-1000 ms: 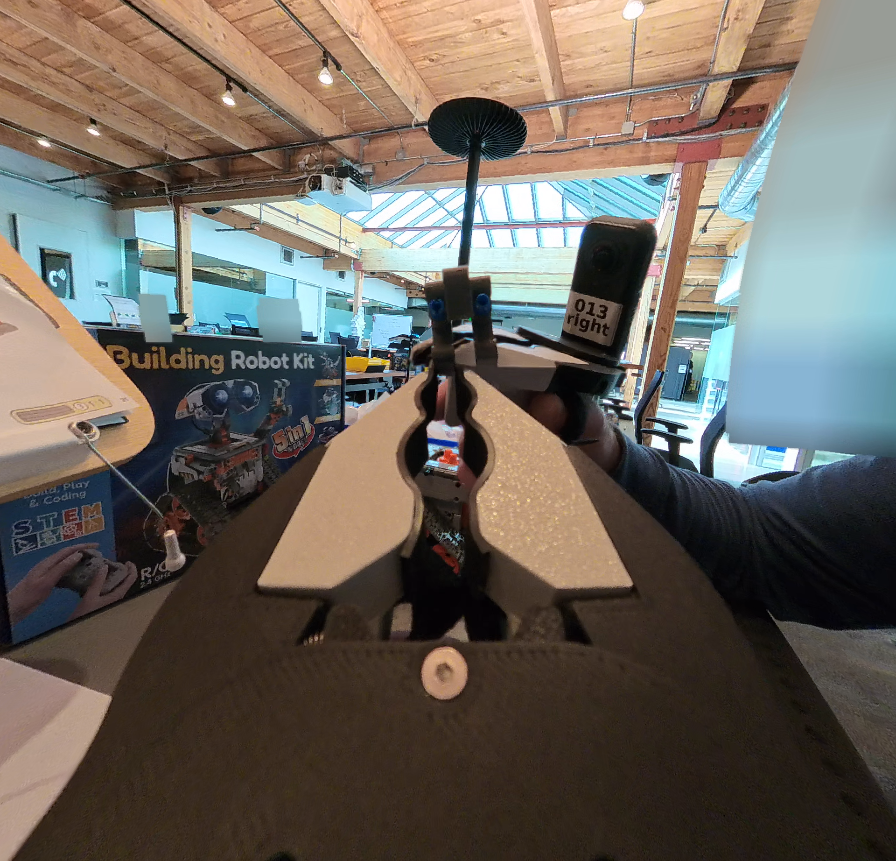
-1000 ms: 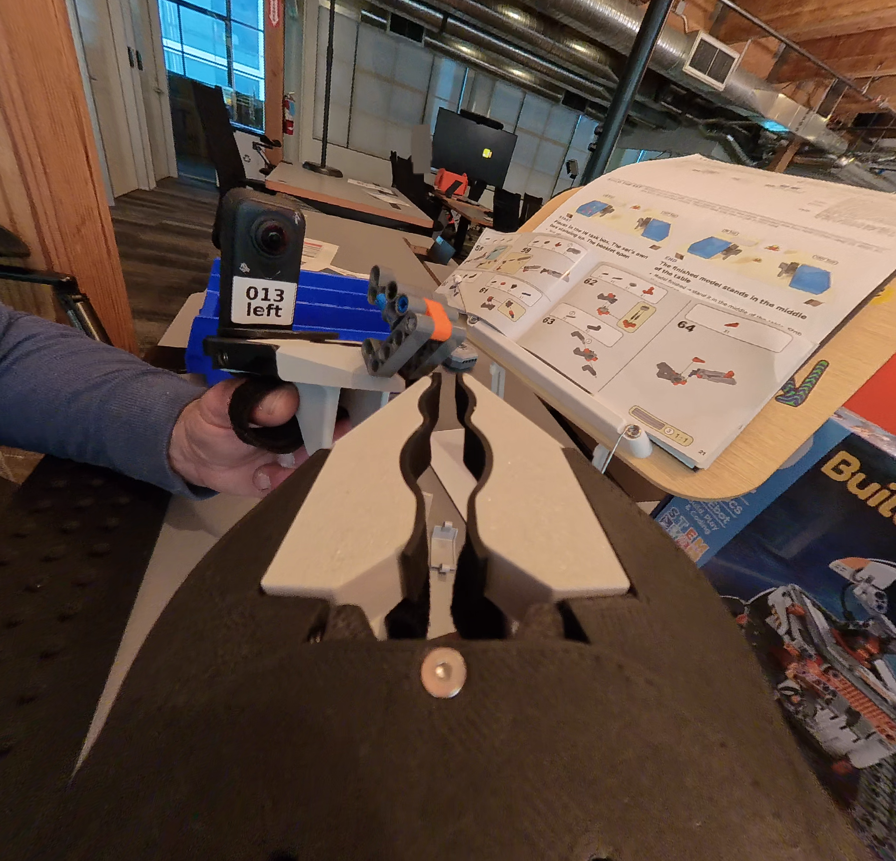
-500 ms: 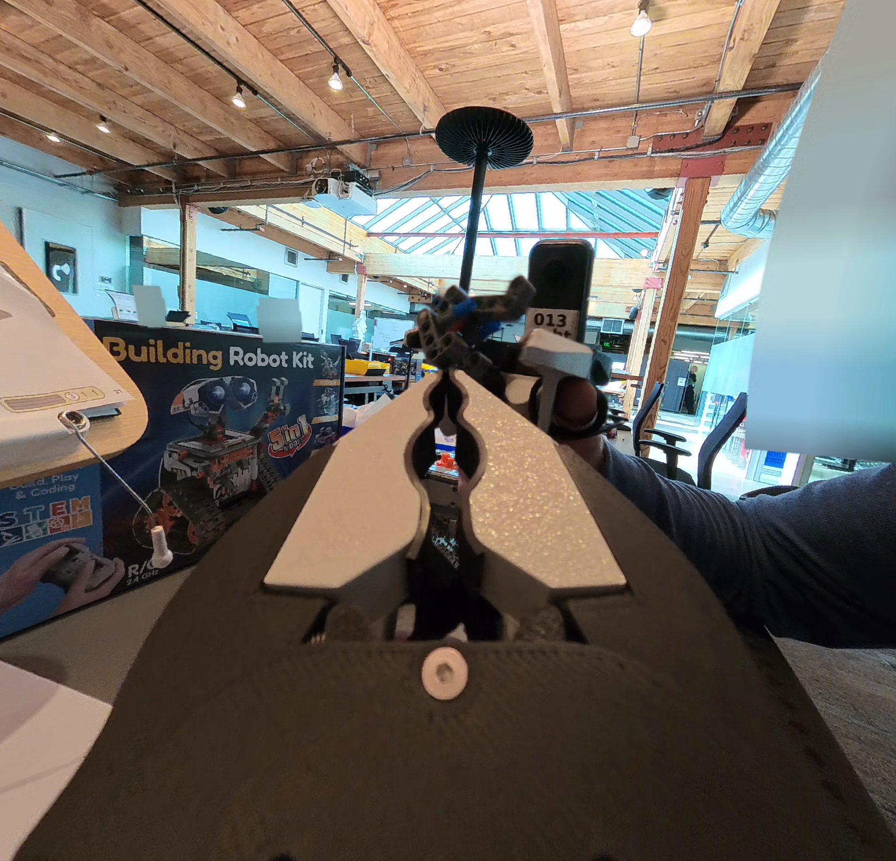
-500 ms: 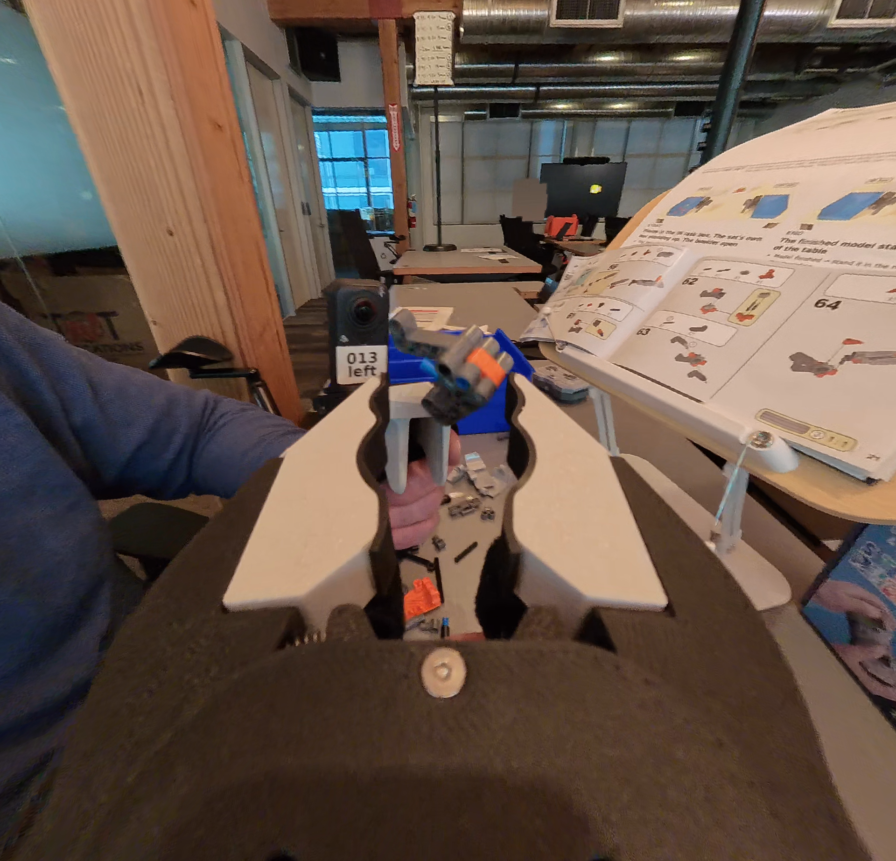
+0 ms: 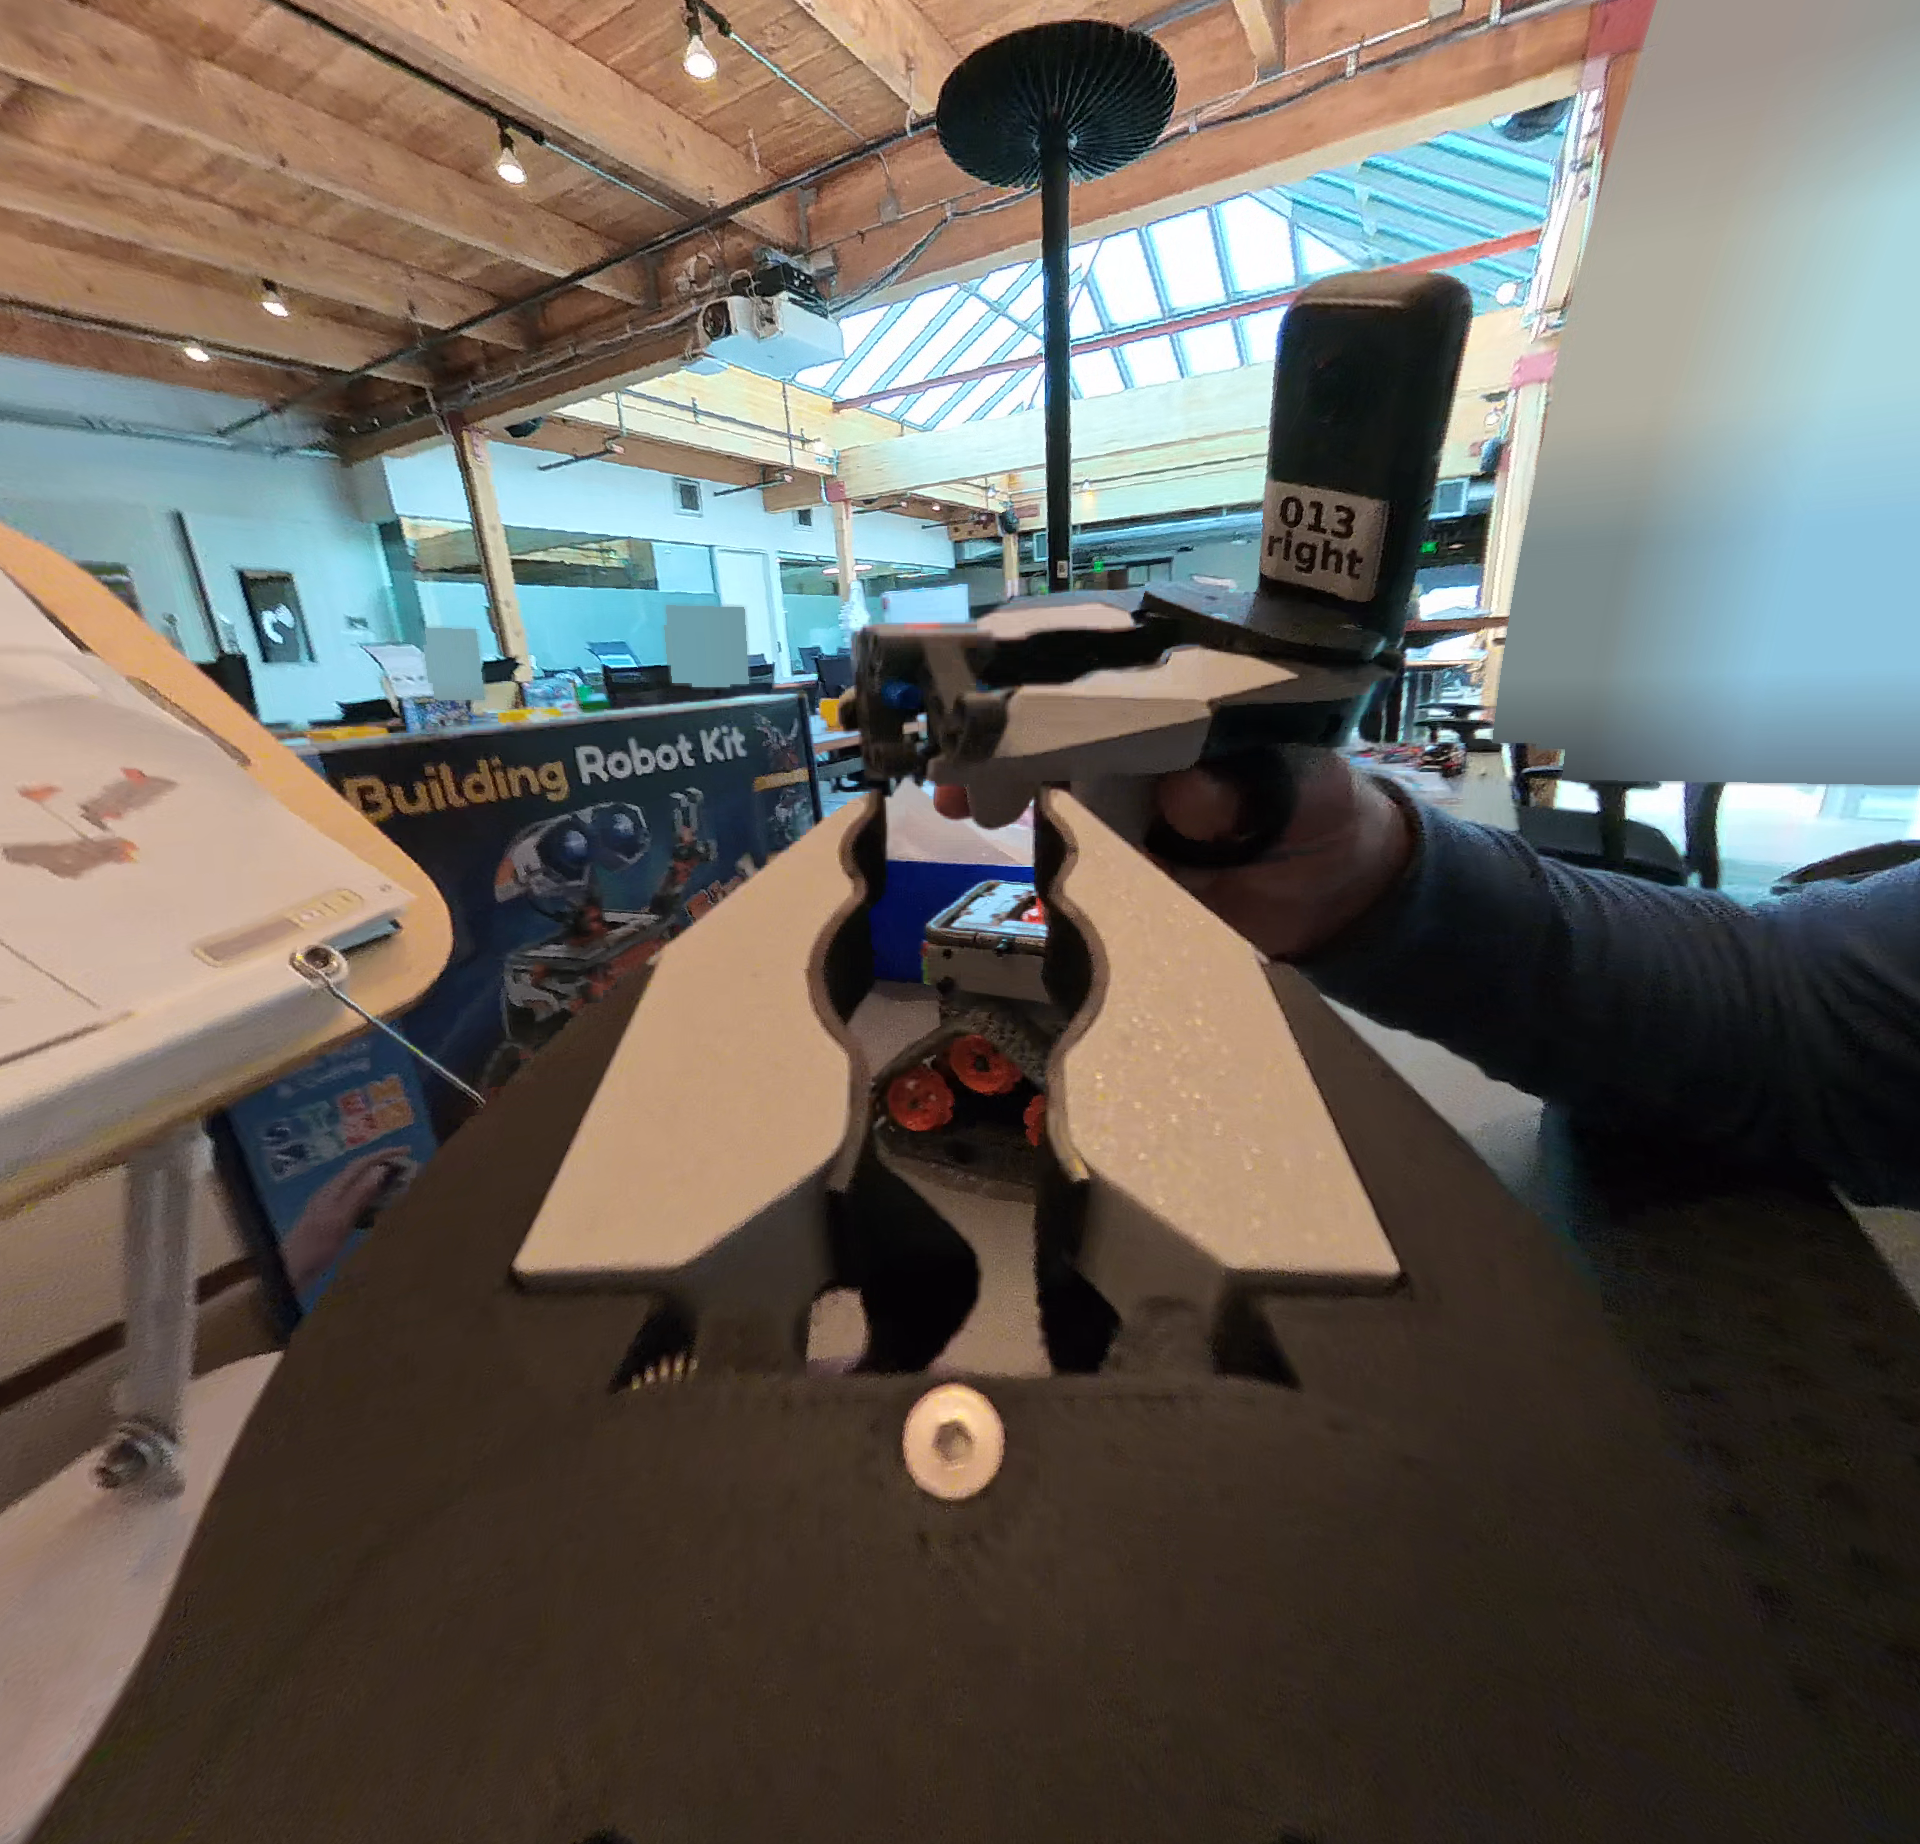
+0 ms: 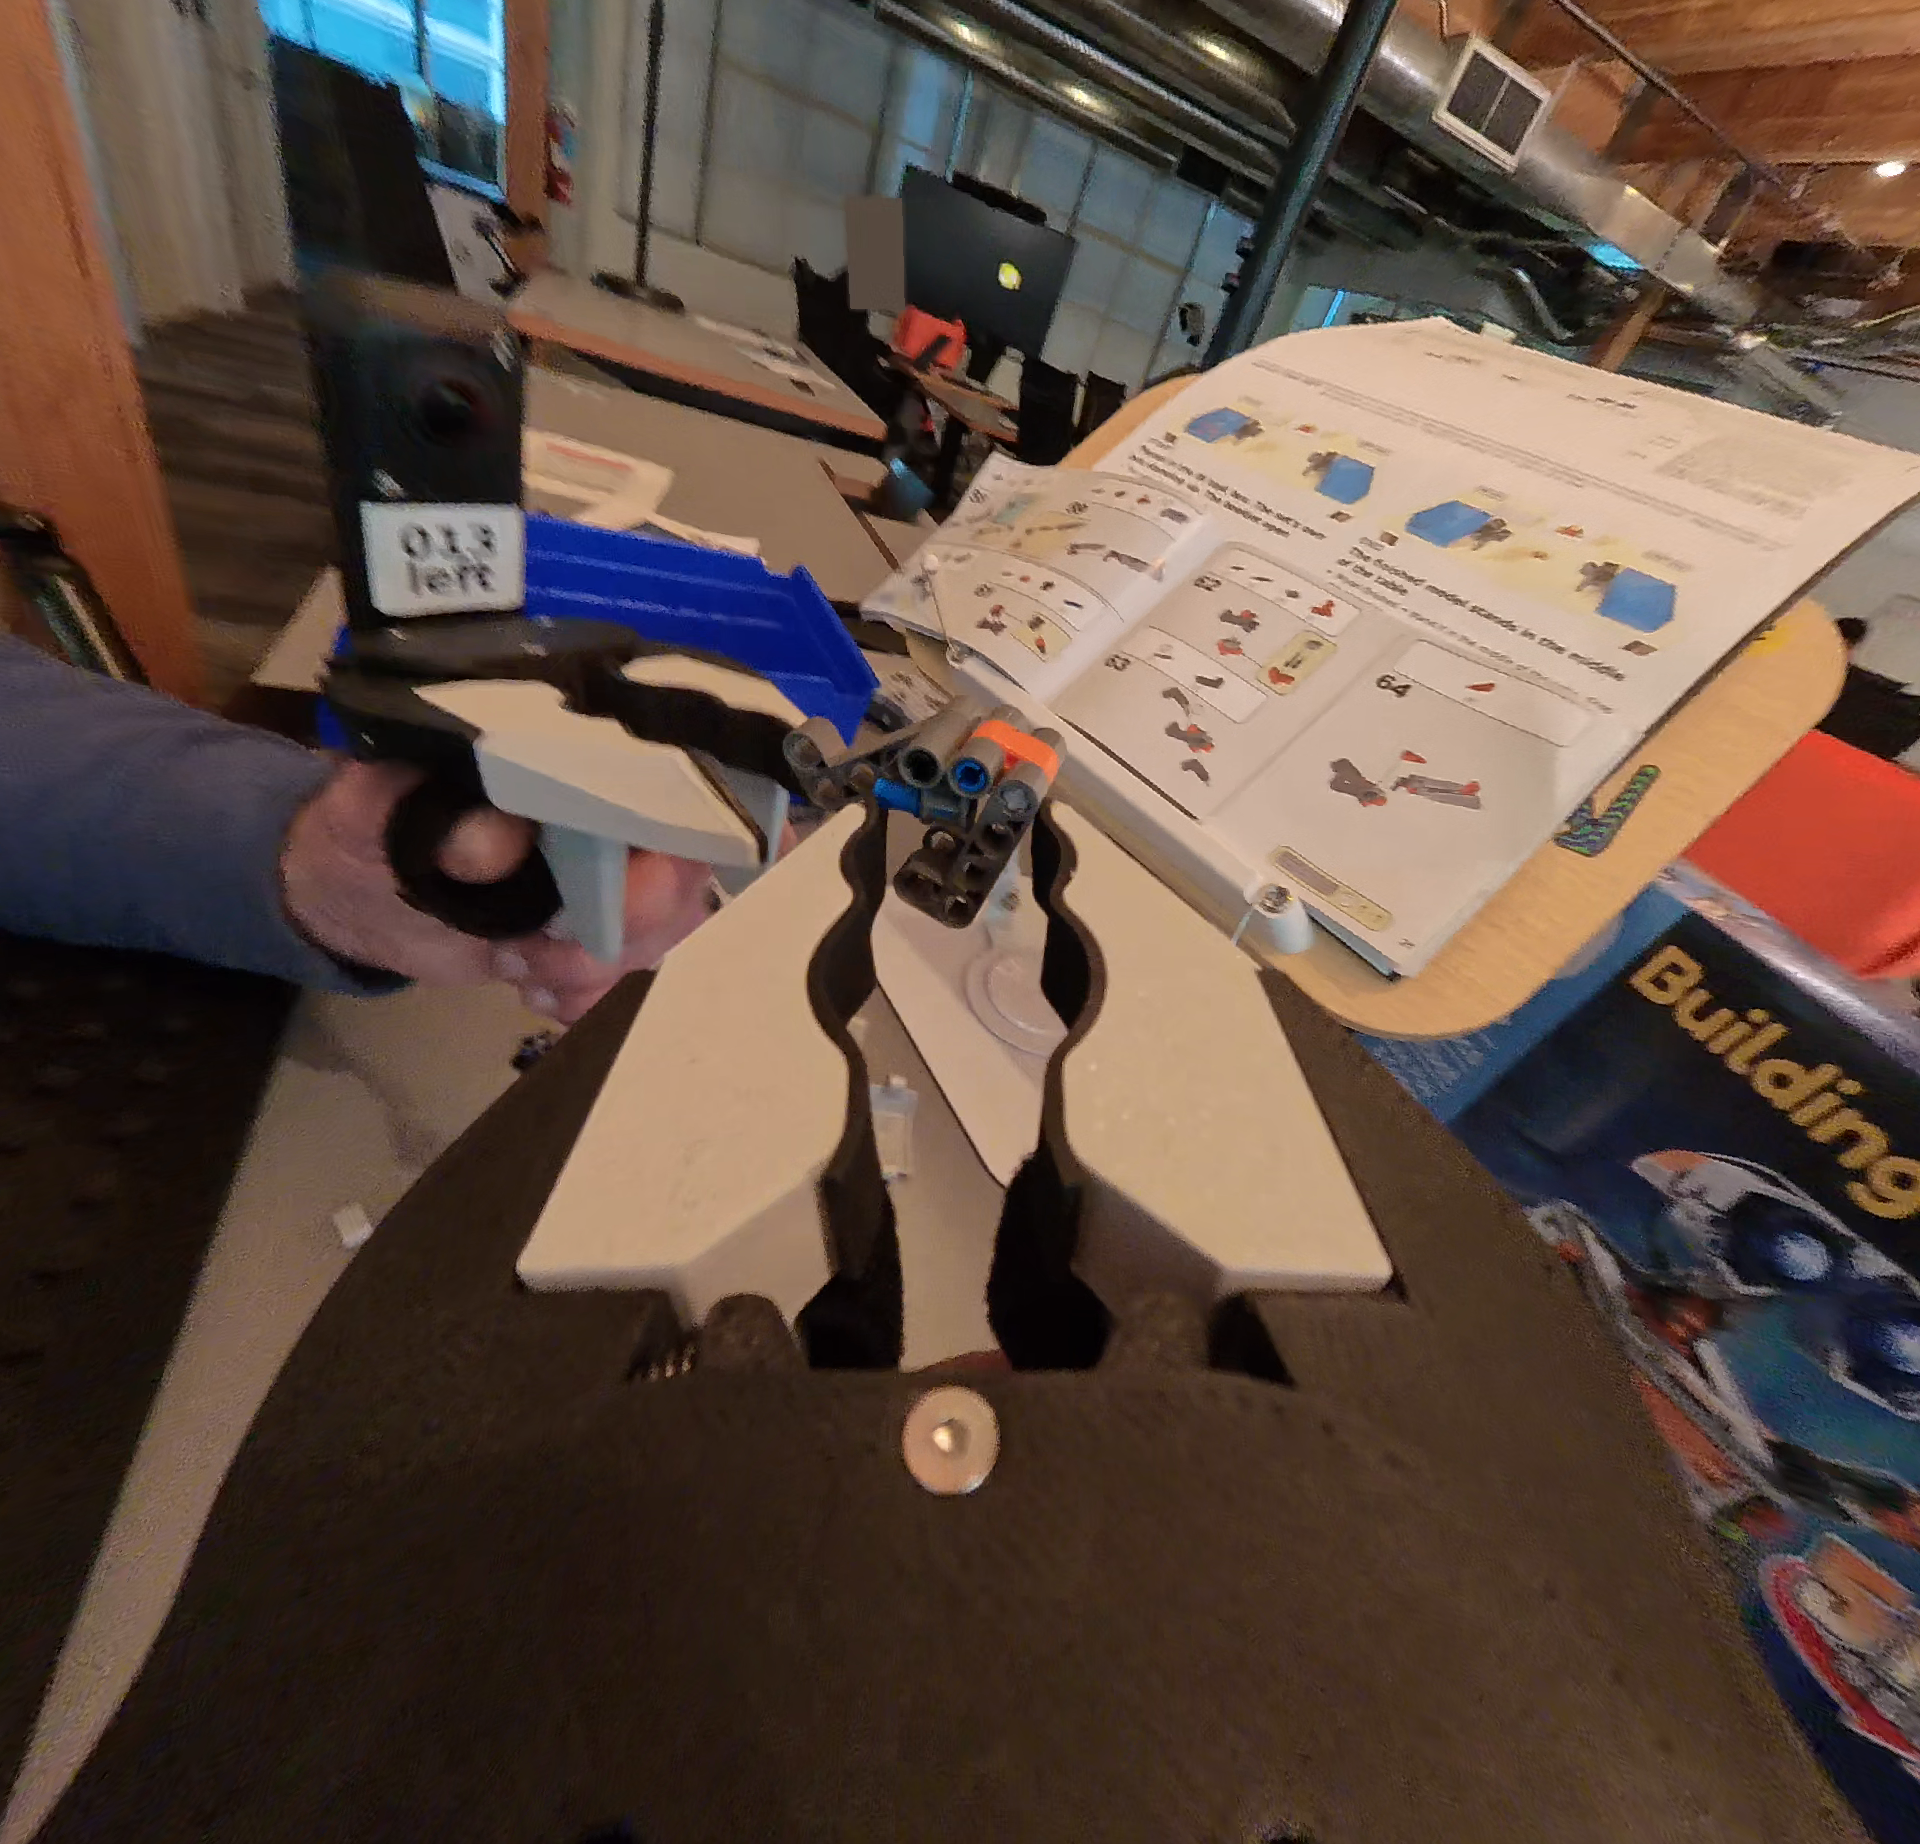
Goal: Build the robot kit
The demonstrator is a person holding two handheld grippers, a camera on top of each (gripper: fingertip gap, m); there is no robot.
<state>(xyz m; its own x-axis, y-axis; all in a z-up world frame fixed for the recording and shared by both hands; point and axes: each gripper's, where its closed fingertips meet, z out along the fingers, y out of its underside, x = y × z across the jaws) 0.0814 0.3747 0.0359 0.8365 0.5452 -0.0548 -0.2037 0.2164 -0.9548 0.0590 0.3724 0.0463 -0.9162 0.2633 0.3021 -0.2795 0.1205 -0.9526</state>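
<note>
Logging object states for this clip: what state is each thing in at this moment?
left gripper: open, nothing between its fingers.
right gripper: shut on the brick assembly.
brick assembly: held in the air, its dark beam between the right fingertips.
instruction booklet: open, propped tilted on a wooden stand.
robot kit box: standing upright on the table.
blue bin: on the table, contents hidden.

Brick assembly [image 5: 902, 724] mostly hidden behind right gripper [image 5: 914, 729]; grip maybe shut.

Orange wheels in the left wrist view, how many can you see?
3 orange wheels: one left, one higher, middle, one cut off by a finger, at. Others may be hidden.
</note>
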